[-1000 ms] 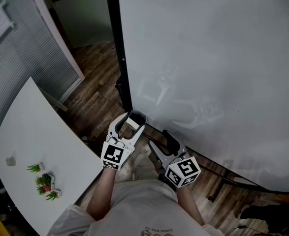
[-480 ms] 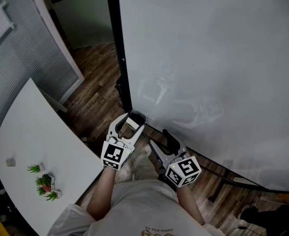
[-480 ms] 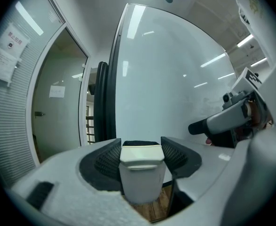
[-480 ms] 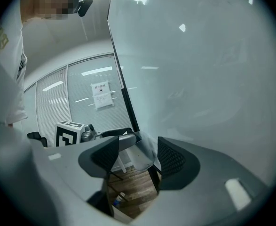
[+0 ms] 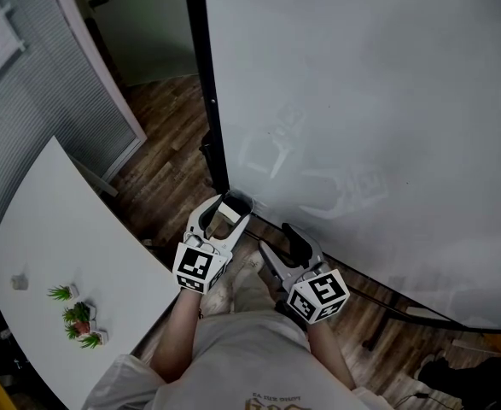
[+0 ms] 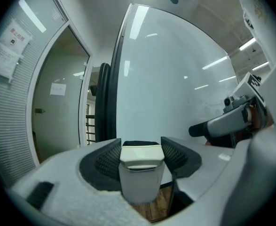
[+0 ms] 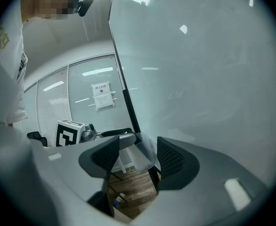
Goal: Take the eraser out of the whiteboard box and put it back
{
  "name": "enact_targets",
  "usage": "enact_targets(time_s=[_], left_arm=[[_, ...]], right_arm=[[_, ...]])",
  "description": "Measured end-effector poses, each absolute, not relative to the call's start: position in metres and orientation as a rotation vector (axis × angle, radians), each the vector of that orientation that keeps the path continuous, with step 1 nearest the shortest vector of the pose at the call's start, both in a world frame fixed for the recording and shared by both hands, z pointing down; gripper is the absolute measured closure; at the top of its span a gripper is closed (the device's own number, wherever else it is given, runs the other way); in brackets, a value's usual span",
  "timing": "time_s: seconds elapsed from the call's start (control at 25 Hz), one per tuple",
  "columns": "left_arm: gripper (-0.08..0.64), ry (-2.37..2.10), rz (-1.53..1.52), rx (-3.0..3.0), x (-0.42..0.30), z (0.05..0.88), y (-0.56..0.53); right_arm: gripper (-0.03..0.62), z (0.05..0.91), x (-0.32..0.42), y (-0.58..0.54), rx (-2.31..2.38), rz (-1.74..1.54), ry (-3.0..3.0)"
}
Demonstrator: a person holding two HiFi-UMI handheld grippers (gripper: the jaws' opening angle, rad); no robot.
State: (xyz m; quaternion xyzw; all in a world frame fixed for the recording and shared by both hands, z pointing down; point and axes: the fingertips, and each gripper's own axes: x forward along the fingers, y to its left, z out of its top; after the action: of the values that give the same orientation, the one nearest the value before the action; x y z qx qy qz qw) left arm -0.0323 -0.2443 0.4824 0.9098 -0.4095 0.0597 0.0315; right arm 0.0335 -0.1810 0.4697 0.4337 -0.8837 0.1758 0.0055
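Observation:
The eraser point(image 6: 141, 166), a white block with a black felt face, is clamped between the pads of my left gripper point(image 6: 140, 149). In the head view that gripper point(image 5: 226, 212) holds the eraser point(image 5: 228, 215) at the whiteboard's point(image 5: 361, 101) lower left corner. The clear whiteboard box point(image 7: 146, 161) hangs on the board's bottom edge, just beyond the left gripper's tips. My right gripper point(image 5: 277, 239) hovers to the right, close under the board. Its jaws are closing with nothing pressed between them. In the right gripper view, the box lies beyond this gripper point(image 7: 137, 150).
The board's black frame post point(image 5: 203, 84) runs up its left edge. A white table point(image 5: 54, 254) with small potted plants point(image 5: 78, 316) stands at the left. Behind it is a glass partition with blinds point(image 5: 28, 84). Wooden floor point(image 5: 165, 169) lies below.

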Motion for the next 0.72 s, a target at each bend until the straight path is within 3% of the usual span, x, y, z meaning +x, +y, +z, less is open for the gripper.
enact_targets(time_s=[0.72], left_arm=[[0.299,-1.288,0.07,2.817,-0.043,0.446,-0.229]], right_arm=[[0.347,0.456,0.029,-0.168,1.381,0.494,-2.775]])
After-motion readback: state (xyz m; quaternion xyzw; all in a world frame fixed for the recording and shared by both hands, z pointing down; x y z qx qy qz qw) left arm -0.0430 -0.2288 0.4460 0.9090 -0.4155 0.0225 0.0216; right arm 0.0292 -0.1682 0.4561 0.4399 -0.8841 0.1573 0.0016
